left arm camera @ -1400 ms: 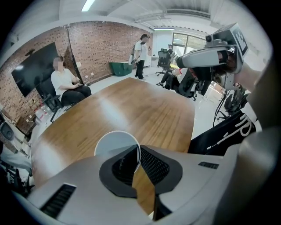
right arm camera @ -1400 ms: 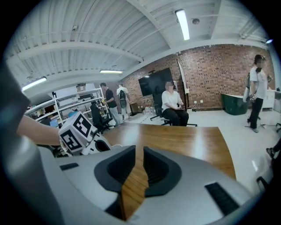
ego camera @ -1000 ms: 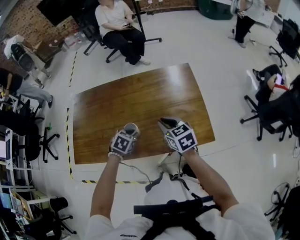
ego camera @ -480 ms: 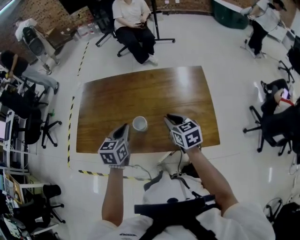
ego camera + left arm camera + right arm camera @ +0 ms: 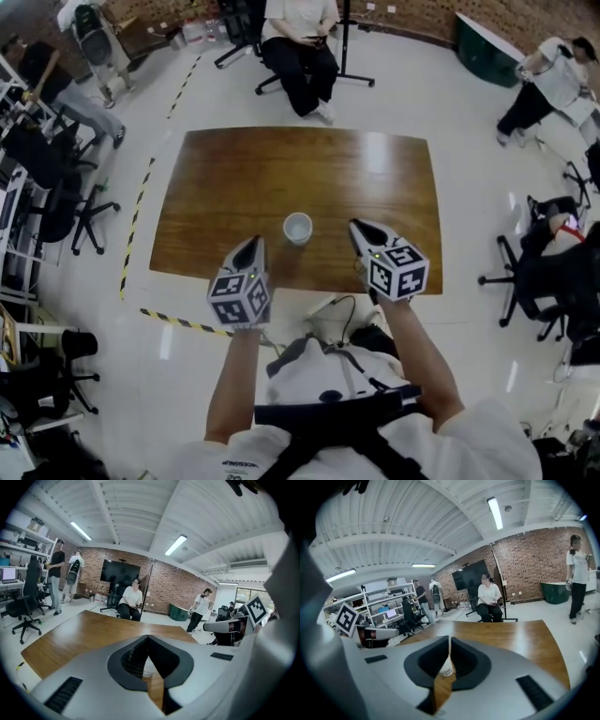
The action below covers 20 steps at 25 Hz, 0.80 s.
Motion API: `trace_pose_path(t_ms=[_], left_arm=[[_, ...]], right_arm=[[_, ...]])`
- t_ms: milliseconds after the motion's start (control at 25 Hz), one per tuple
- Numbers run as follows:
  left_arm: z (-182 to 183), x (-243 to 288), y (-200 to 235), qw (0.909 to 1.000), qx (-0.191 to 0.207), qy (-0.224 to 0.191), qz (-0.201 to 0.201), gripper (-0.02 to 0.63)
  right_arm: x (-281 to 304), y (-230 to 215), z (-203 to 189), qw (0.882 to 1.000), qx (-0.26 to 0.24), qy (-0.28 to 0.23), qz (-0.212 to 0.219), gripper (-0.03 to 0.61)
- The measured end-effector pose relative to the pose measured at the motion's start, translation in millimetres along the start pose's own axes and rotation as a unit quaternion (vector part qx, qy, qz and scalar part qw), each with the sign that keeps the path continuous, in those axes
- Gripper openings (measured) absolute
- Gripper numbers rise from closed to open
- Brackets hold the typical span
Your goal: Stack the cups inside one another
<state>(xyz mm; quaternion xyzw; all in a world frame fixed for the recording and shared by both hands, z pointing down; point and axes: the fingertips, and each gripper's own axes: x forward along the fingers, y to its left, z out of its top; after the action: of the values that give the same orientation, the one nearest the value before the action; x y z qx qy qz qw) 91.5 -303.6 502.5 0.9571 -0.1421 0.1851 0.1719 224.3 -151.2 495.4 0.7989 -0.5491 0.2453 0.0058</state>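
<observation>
One white paper cup (image 5: 297,227) stands upright on the wooden table (image 5: 234,178), near its front edge; I cannot tell whether others sit nested inside it. My left gripper (image 5: 253,242) hangs to the cup's left and nearer to me, shut and empty, apart from the cup. To the cup's right, my right gripper (image 5: 358,226) has just been closing with nothing between its jaws, and they now meet. The cup (image 5: 149,665) shows past the shut left gripper (image 5: 148,637) in the left gripper view. The right gripper view shows the cup (image 5: 446,667) beyond the right gripper (image 5: 449,638).
A seated person (image 5: 300,37) is on a chair past the table's far edge. Office chairs (image 5: 66,206) stand to the left, and another person (image 5: 544,84) is at the far right. Yellow-black tape (image 5: 178,323) marks the floor by the near left corner.
My left gripper was at the cup a second ago; it has since drawn back toward me, rolled, and shut. The cup stands alone. The right gripper's jaws have closed.
</observation>
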Motion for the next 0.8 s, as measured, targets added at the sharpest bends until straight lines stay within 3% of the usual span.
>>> trace_pose_path(t_ms=[200, 800], left_arm=[[0, -7, 11, 1.0, 0.001, 0.003, -0.008, 0.0], [-14, -3, 20, 0.9997, 0.003, 0.014, -0.02, 0.0]], right_arm=[[4, 17, 2, 1.0, -0.02, -0.005, -0.011, 0.012], [14, 29, -13, 1.0, -0.006, 0.005, -0.015, 0.012]])
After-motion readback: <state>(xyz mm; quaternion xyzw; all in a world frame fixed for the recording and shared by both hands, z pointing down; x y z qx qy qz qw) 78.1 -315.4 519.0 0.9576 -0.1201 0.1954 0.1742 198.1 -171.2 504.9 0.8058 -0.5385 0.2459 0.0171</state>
